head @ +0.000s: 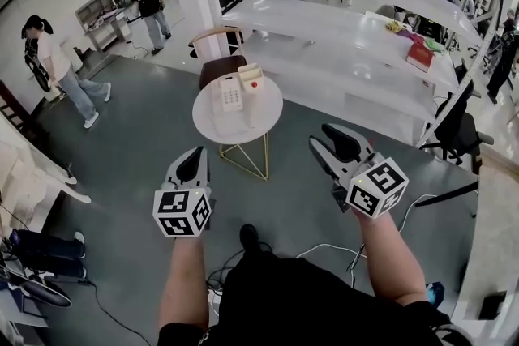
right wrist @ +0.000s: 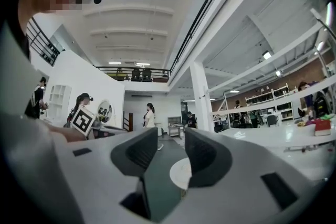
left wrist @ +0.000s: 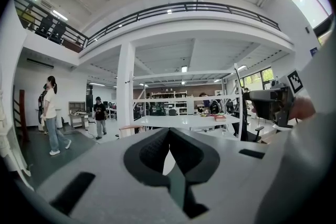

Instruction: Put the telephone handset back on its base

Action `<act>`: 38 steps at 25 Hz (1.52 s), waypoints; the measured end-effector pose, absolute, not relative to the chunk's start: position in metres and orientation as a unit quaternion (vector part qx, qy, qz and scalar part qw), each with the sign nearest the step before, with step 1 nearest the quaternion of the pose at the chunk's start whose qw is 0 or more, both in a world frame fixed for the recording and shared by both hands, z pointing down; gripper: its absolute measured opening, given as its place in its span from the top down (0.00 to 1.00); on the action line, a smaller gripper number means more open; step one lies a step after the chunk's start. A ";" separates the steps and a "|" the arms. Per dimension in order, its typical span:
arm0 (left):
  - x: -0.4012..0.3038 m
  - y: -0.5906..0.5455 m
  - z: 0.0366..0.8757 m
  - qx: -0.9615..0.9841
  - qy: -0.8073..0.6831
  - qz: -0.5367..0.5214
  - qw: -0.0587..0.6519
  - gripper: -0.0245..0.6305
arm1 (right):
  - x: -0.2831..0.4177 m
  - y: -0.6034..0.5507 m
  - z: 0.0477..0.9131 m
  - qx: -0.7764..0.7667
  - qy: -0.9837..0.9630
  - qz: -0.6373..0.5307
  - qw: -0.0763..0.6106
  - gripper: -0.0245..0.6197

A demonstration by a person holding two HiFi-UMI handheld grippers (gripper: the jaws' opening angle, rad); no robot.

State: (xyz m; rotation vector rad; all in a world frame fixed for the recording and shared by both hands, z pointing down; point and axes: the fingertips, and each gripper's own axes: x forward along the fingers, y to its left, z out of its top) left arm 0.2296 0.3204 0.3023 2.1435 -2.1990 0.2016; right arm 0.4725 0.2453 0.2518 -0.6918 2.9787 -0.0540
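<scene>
A white telephone (head: 230, 96) with a keypad lies on a small round white table (head: 243, 130) ahead of me. At this distance I cannot make out its handset apart from the base. A cream box with a red button (head: 252, 79) stands just behind it. My left gripper (head: 195, 164) hangs in the air well short of the table, with its jaws together (left wrist: 169, 132) and nothing in them. My right gripper (head: 332, 143) is also held in the air, nearer me than the table. Its jaws stand a little apart (right wrist: 171, 139) with only the table top (right wrist: 181, 173) showing through the gap.
A brown chair (head: 220, 63) stands behind the table. Long white shelves (head: 340, 28) run across the back right, with a red book (head: 420, 56) on them. A black office chair (head: 461, 134) is at the right. Cables (head: 324, 249) lie by my feet. People (head: 61, 69) stand at the left.
</scene>
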 end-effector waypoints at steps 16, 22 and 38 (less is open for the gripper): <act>0.086 0.171 0.313 0.721 -0.689 0.064 0.037 0.95 | 0.311 0.106 0.261 -0.239 0.971 -0.020 0.010 0.49; 0.021 0.124 0.309 0.730 -0.679 0.068 0.033 0.95 | 0.240 0.058 0.270 -0.246 0.969 -0.038 0.005 0.39; -0.041 0.077 0.347 0.743 -0.662 0.061 0.080 0.95 | 0.168 0.011 0.302 -0.259 0.963 -0.071 -0.030 0.13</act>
